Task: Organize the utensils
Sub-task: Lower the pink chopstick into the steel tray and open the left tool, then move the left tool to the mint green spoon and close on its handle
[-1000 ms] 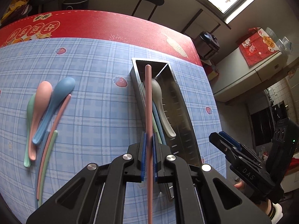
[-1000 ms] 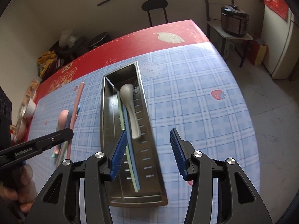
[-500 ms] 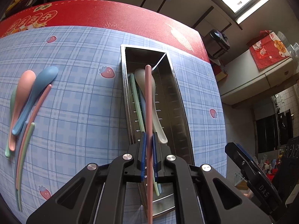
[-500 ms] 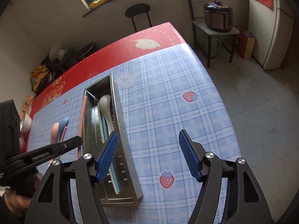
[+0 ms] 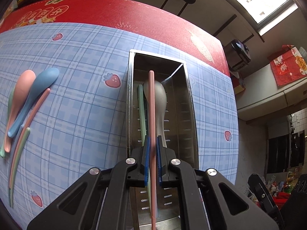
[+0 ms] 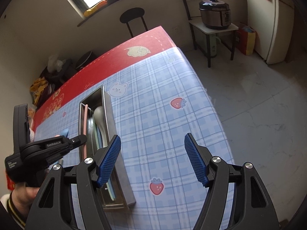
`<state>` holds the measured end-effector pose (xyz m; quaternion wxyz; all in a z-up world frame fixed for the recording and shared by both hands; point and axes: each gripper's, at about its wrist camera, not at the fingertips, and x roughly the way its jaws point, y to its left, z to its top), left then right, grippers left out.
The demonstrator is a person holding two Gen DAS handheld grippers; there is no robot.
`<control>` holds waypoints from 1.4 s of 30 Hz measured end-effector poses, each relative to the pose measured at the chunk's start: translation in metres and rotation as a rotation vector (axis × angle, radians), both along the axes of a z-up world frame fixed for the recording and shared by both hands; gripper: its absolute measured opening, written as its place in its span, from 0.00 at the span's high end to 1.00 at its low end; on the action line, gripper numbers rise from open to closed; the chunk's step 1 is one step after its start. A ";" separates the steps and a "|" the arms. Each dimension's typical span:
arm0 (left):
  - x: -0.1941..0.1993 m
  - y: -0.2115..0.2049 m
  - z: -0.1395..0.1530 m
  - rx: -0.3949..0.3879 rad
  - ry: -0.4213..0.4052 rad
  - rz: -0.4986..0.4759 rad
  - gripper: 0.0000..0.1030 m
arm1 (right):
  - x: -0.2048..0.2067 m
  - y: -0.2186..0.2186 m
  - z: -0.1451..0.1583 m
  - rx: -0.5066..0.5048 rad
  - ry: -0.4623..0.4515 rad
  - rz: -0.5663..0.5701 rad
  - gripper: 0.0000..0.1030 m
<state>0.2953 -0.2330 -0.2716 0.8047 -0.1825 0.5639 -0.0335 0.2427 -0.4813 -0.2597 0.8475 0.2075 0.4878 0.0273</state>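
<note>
My left gripper (image 5: 153, 143) is shut on a pink chopstick (image 5: 151, 103), held lengthwise over the steel utensil tray (image 5: 189, 99). Inside the tray lie a grey spoon (image 5: 160, 99) and a green chopstick (image 5: 141, 107). Left of the tray on the cloth rest a pink spoon (image 5: 20, 92), a blue spoon (image 5: 36, 94) and loose pink and green chopsticks (image 5: 21, 143). In the right wrist view the left gripper (image 6: 81, 140) holds the pink chopstick (image 6: 84, 122) along the tray (image 6: 110, 115). My right gripper (image 6: 152, 143) is open over bare cloth right of the tray, nothing between its fingers.
The table wears a blue plaid cloth (image 6: 153, 103) with a red band (image 5: 115, 13) at the far side. Its right edge drops to the floor (image 6: 259, 105). A black stool (image 6: 132, 17) stands behind the table, and a rice cooker (image 6: 214, 15) sits on a small stand.
The left gripper has carried the pink chopstick from the tray's left wall to over its middle and lower. The right gripper has opened wider and moved right, off the tray.
</note>
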 end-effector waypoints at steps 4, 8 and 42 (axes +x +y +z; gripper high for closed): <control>0.003 0.000 0.002 0.007 -0.010 -0.027 0.88 | 0.000 -0.001 0.002 0.001 -0.007 -0.005 0.35; -0.010 0.010 0.021 -0.003 -0.086 -0.049 0.87 | -0.004 -0.001 0.006 0.003 -0.018 -0.023 0.35; -0.114 0.262 0.025 0.118 -0.104 -0.078 0.80 | -0.012 0.193 0.029 -0.029 -0.045 0.131 0.35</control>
